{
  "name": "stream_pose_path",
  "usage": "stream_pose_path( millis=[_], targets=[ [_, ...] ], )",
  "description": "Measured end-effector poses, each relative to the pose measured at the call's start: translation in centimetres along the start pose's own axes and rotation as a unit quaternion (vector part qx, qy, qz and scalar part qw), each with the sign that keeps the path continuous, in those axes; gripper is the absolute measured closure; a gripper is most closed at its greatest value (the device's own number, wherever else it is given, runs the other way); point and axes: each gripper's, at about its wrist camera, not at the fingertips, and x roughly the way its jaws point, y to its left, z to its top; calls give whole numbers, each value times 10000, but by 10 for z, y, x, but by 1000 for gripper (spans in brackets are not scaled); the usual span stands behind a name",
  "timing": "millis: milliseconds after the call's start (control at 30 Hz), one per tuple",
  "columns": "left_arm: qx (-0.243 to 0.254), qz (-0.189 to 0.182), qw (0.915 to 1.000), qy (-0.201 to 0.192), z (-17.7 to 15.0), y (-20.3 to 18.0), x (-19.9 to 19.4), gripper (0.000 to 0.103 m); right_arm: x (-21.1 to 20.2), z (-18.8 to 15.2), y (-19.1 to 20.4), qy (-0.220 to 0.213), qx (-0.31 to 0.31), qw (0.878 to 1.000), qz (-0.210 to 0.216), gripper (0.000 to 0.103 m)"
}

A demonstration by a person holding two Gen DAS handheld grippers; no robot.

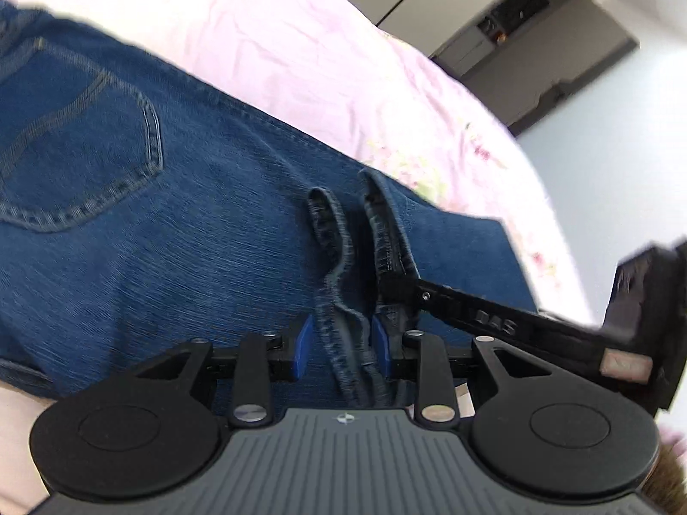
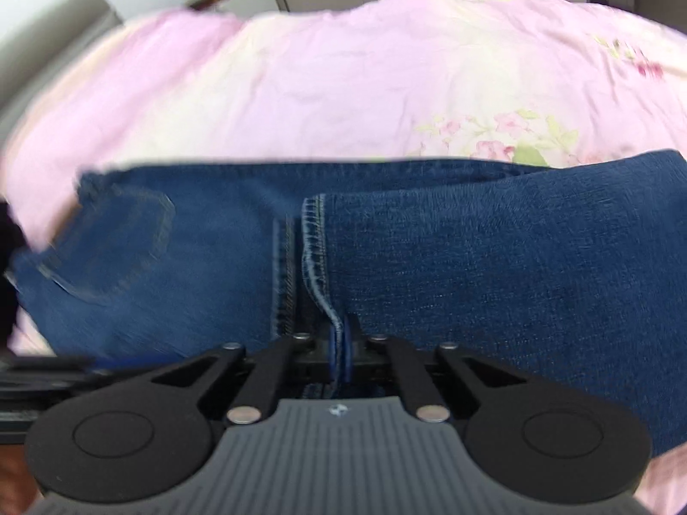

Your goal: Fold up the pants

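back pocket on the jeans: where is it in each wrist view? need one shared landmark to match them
Left wrist: back pocket sits at the left edge, upper half, far left of the left gripper.
Right wrist: the same pocket is left of centre at mid-height, blurred, up-left of the right gripper.
Shared landmark: the pink floral bedsheet beyond the jeans.

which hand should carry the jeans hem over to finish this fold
Right. The right tool is shut on the jeans hem, so it can pull at once. The left tool has its jaws apart around a hem fold, not clamped.
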Motion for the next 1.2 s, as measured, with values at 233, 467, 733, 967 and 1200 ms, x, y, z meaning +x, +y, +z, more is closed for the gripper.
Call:
stream_pose_path(
  millis=[233,467,733,967,1200],
  targets=[
    [-261,-112,9996,-16,0,8,-8,66,7,6,18,114,86,9997,202,103],
    [-529,-195,9984,39,5,6,5,48,25,-4,-8,295,592,9955,680,90],
    [-901,-193,9957,0,7,6,25,20,-37,-18,-16,-217,-4,9996,152,78],
    [-1140,-96,9934,56,9,11,59,15,-40,-36,-35,-101,-122,9998,-73,96],
    [-632,95,9978,164,15,-7,75,14,-9,-41,1,5,-504,9983,302,103]
  ],
)
